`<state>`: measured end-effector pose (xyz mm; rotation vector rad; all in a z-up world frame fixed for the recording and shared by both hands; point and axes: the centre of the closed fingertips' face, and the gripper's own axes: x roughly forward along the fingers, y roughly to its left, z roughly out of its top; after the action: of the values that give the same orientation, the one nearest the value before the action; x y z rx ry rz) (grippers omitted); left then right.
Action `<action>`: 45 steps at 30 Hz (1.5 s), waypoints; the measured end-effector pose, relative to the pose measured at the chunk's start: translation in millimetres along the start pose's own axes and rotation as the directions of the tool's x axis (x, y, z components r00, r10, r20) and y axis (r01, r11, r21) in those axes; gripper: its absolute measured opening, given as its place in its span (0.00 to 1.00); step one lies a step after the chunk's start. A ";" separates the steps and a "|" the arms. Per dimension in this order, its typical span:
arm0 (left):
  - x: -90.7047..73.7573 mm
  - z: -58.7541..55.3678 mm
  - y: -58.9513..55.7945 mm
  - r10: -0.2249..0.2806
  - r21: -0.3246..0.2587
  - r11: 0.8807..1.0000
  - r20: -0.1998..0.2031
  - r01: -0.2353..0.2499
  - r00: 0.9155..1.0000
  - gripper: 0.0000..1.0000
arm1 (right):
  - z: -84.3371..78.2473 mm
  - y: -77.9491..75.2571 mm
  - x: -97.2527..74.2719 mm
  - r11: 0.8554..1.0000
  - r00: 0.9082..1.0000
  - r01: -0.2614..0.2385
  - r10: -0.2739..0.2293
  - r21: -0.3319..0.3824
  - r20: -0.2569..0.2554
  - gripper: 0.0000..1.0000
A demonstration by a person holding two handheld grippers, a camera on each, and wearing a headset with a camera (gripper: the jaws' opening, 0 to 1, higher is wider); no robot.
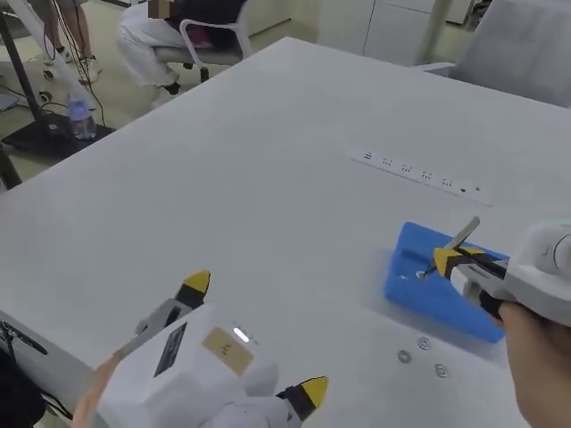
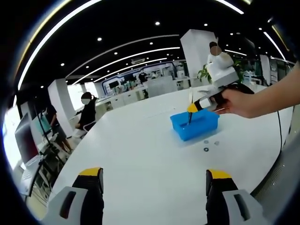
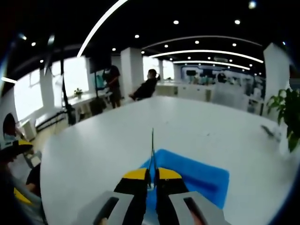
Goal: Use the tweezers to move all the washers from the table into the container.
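Three washers [image 1: 424, 342] lie on the counter [image 1: 268, 178] just beside the container [image 1: 419, 299]. My right gripper [image 1: 451, 260] pinches the tweezers [image 1: 461, 235], tips down in the container; my left gripper [image 2: 154, 172] hangs open, empty. I reckon such flat washers could skid away from the tips.

the wide flat white table [image 1: 268, 178] was a plain pale grey-white, with no pattern. the rectangular blue plastic container [image 1: 428, 303] was a bright, even blue. the three small round metal washers [image 1: 423, 343] were dull silver-grey with darker centres. the thin silver metal tweezers [image 1: 464, 234] were pale steel. the left gripper [image 1: 254, 337] had a white body, grey and black jaws tipped yellow, and one black and one tan label on top. the right gripper [image 1: 443, 261] was the same white, black and yellow. the long white power strip [image 1: 419, 172] bore a row of small dark marks.
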<state>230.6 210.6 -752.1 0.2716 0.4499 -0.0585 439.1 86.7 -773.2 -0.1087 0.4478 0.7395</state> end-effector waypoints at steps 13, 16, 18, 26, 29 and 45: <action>0.5 -1.3 -0.1 0.002 0.002 1.000 -0.008 -0.002 1.000 0.92 | -21.3 -10.7 18.8 1.000 0.998 0.019 -0.019 -0.009 -0.056 0.02; 0.4 -1.2 -0.5 0.000 0.004 1.000 -0.008 0.000 1.000 0.92 | -23.2 -10.8 19.0 1.000 0.998 0.020 -0.021 -0.016 -0.065 0.02; 0.4 -1.4 -0.2 0.002 0.005 1.000 -0.010 -0.002 1.000 0.91 | -25.9 -11.2 21.3 1.000 0.997 0.022 -0.023 -0.021 -0.072 0.02; 0.5 -1.9 -0.1 0.004 0.007 1.000 -0.013 -0.004 1.000 0.91 | -32.1 -12.0 23.5 0.999 0.996 0.025 -0.028 -0.031 -0.081 0.03; 0.6 -2.1 0.0 0.005 0.009 1.000 -0.015 -0.004 1.000 0.91 | -32.3 -11.7 22.9 0.999 0.996 0.026 -0.029 -0.045 -0.080 0.03; 0.9 -3.9 -0.5 0.001 0.016 1.000 -0.022 -0.001 1.000 0.90 | -30.4 -17.0 19.8 1.000 0.997 0.022 -0.023 -0.016 -0.070 0.03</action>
<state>229.7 211.1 -756.0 0.2887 0.4717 -0.0580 452.6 78.9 -810.1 -0.1542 0.5067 0.7184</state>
